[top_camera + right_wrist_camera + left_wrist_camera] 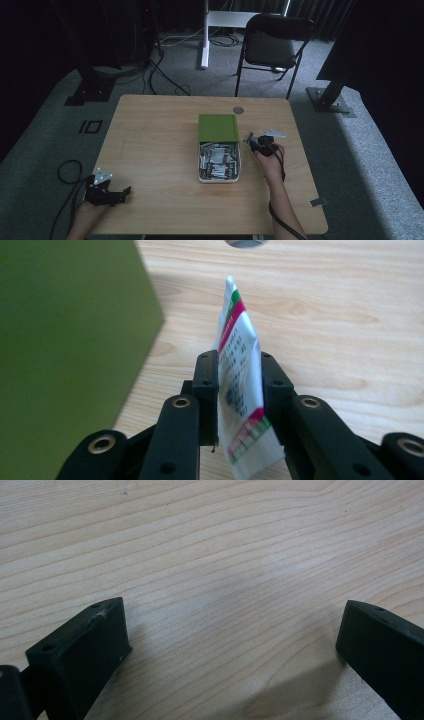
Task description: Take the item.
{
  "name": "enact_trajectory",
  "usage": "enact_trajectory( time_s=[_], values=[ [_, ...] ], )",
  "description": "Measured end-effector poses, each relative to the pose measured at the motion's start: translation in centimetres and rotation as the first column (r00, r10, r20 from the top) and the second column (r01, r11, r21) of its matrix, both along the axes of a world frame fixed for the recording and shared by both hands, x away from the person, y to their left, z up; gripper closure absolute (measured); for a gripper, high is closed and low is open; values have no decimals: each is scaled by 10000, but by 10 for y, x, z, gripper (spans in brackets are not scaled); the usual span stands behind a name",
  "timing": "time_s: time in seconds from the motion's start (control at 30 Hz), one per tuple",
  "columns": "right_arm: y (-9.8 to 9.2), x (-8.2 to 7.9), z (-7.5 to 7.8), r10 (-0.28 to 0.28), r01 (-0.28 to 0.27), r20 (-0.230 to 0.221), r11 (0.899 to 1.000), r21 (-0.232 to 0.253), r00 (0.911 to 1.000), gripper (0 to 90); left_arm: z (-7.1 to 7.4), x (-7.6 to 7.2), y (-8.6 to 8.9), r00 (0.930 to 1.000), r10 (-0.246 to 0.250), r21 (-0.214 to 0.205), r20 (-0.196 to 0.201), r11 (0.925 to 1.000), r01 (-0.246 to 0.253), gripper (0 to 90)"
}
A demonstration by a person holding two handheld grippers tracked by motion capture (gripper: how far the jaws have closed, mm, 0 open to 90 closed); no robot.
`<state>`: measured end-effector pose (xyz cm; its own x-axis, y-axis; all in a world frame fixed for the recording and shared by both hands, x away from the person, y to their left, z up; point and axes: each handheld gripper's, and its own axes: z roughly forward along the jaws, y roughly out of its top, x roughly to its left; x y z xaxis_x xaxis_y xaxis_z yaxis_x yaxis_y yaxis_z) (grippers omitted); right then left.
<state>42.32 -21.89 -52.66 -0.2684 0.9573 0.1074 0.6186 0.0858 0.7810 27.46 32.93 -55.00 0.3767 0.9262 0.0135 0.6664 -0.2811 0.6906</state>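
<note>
A white sachet [239,390] with red and green print stands pinched edge-on in the right gripper [240,390], its jaws clenched flat against both faces and its long axis running straight out along them, the sealed top end leading. In the high view the right gripper [256,142] hangs just to the right of the green box [218,147], level with the seam where the box's raised green lid [217,128] meets the open tray. The tray is packed with similar sachets [217,161], so the box lies to the gripper's left, close by but not touching. From the right gripper view, the lid's green outer wall [65,350] rises close on the left and the small grey disc [245,242] set in the worktop [350,315] sits beyond the sachet's tip.

The left gripper [107,192] rests well away from the box, near the worktop's front left corner, its jaws released and spread wide over bare wood [225,570] with nothing between them. The right hand [270,157] is plainly the nearer one to the box. Whichever way the sachet is bound, the coming move likely turns on that short sideways gap between the box's right wall and the gripper.
</note>
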Motion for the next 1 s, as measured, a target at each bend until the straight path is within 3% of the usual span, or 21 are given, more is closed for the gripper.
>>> enact_trajectory(
  time_s=[0.17,0.23,0.47,0.87,1.0],
  values=[
    [-7,3,-3,-208,209,41,9997,-129,9998,619,0,0,0,10000,-3,2,-2,10000,3,13],
    [-13,4,-6,-369,369,2,9988,-309,9993,535,0,0,0,10000,0,1,-1,10000,0,13],
    [-23,3,-14,-543,533,-268,9979,-377,9982,444,0,0,0,10000,-2,3,-1,10000,2,13],
    [-43,-19,-12,-1170,1155,-337,9924,-421,9926,231,0,0,0,10000,-3,3,-2,10000,3,13],
    [-48,-25,-10,-1345,1333,-238,9901,-435,9906,212,0,0,0,10000,-2,1,-1,10000,2,13]
  ],
)
